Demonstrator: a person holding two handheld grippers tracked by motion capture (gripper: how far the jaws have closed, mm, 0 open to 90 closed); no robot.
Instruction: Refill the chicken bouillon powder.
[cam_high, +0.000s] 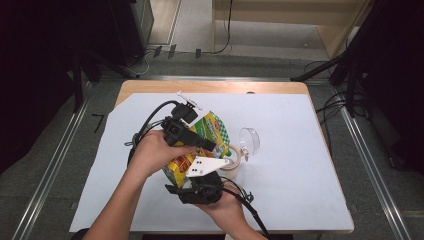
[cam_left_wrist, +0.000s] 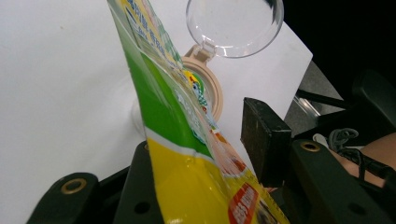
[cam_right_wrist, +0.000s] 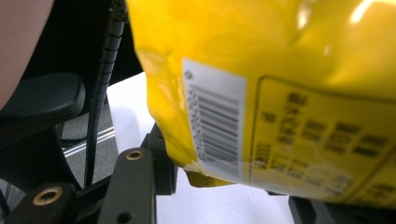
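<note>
Relation that decides the move: as the snack bag (cam_high: 200, 145) is held above the middle of the table (cam_high: 310, 200), its green top end is seen slanting toward the upper right of the high view, over the jar (cam_high: 234, 161), while its yellow bottom end lies lower left, between the two hands.
Bag, long axis: tilted, running from lower left to upper right of the high view; in the left gripper view the green edge (cam_left_wrist: 159, 93) is seen leaning over the tan rim.
Jar: stood on the white sheet (cam_high: 300, 130) just right of frame centre, with its clear lid (cam_high: 249, 140) flipped open toward the upper right; the beige mouth (cam_left_wrist: 212, 88) is partly hidden behind the bag.
Left claw (cam_high: 207, 146): set on the upper part of the bag from the left; the film is caught against the left pad (cam_left_wrist: 140, 186), while a gap is seen before the right pad (cam_left_wrist: 261, 140), so the jaws are judged to be spread around the bag rather than pinching it.
Right claw (cam_high: 192, 177): brought in from the bottom of the frame at the yellow bottom end with the barcode (cam_right_wrist: 215, 126); the corner lies at its left pad (cam_right_wrist: 159, 158), but whether it is pinched cannot be told.
Nearer hand: the left claw is nearer the jar mouth.
Next move, as judged: the top end would have to be steered down and right onto the mouth.
</note>
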